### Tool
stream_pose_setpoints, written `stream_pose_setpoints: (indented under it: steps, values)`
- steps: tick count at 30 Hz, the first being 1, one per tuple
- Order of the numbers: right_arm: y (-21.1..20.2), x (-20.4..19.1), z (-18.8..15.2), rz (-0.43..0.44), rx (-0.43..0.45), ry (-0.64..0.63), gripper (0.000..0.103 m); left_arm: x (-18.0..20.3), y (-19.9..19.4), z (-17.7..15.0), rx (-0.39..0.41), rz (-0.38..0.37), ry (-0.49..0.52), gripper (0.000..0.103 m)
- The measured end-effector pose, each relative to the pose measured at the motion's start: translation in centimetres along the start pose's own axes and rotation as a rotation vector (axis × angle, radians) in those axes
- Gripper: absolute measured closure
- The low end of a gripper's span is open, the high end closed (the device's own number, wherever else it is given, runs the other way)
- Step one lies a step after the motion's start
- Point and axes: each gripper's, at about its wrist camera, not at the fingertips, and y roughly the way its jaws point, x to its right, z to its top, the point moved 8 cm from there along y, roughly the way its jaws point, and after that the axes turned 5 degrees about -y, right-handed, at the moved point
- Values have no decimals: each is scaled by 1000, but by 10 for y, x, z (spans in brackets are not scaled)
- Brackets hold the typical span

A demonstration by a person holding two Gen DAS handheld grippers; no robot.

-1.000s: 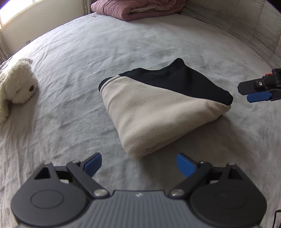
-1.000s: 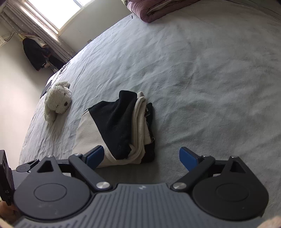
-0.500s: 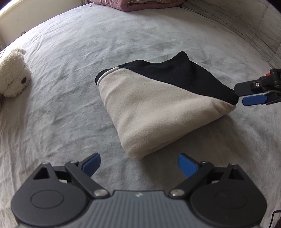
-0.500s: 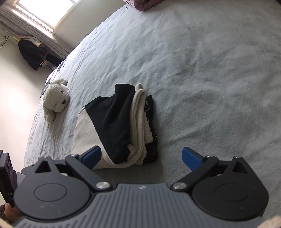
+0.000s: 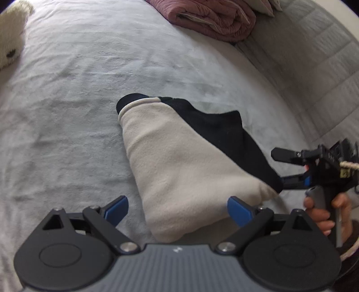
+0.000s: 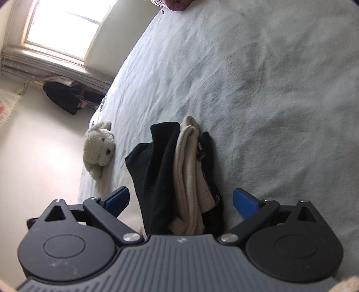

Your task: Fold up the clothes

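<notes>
Folded into a compact wedge on the grey bedsheet (image 5: 74, 94): a cream-and-black fleece garment (image 5: 186, 161), several layers thick, with stacked edges of black, cream and black again showing end-on in the right wrist view (image 6: 186, 177). Judged far along, since the bundle already lies as the task wants; whether a last fold, a squaring-up or a carry-off remains cannot be settled from this. Left gripper (image 5: 177, 209) spread wide, blue pads either side of the near cream end, gripping nothing. Right gripper (image 6: 180, 200) likewise spread wide, straddling the layered end of the bundle, pads clear of the cloth; seen from the left camera as black fingers (image 5: 285, 155) beside the dark corner, with the holding hand (image 5: 323, 213) below. Soft, napped fleece, matte and thick, rounded at the folds rather than creased; likely springy, so layers may slump or splay if let go loosely. A diagonal seam between cream and black panels across the top face. Sheet faintly wrinkled, velvety. Nearby but well apart: a shaggy white plush dog (image 6: 98, 148) and a rolled pink quilt (image 5: 213, 18) by the padded headboard (image 5: 314, 67).
</notes>
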Motion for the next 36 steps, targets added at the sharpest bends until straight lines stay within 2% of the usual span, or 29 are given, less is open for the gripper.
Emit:
stream_pose_setpoints:
  steps: [2, 4, 6, 8, 9, 10, 11, 14, 19, 24, 30, 36]
  values:
    - [8, 2, 1, 47, 25, 10, 3, -9, 4, 6, 49, -51, -69, 8]
    - [13, -1, 2, 82, 64, -11, 4, -10, 9, 7, 111, -63, -107, 10]
    - [15, -5, 2, 90, 112, -59, 11, -9, 15, 7, 177, -69, -135, 11]
    - [19, -5, 0, 76, 146, -106, 41, -7, 20, 7, 242, -76, -164, 28]
    - [19, -4, -1, 71, 159, -117, 50, -6, 22, 7, 274, -79, -178, 33]
    - [19, -2, -2, 65, 173, -127, 58, -3, 23, 7, 307, -74, -182, 44]
    - [19, -1, -2, 61, 186, -135, 60, 2, 23, 8, 338, -61, -173, 48]
    - [2, 0, 2, 92, 228, -117, 63, 22, 18, 19, 407, -59, -149, 58]
    - [-45, 1, 27, 29, 331, -166, 64, 70, 29, 38, 437, -96, -88, 60]
    - [-103, 14, 60, -58, 416, -218, 64, 130, 67, 42, 435, -164, -81, 60]
    - [-163, 43, 87, -223, 499, -275, 64, 198, 124, 56, 397, -238, -34, 60]
    - [-192, 87, 101, -330, 597, -241, 64, 243, 175, 64, 353, -278, 6, 60]
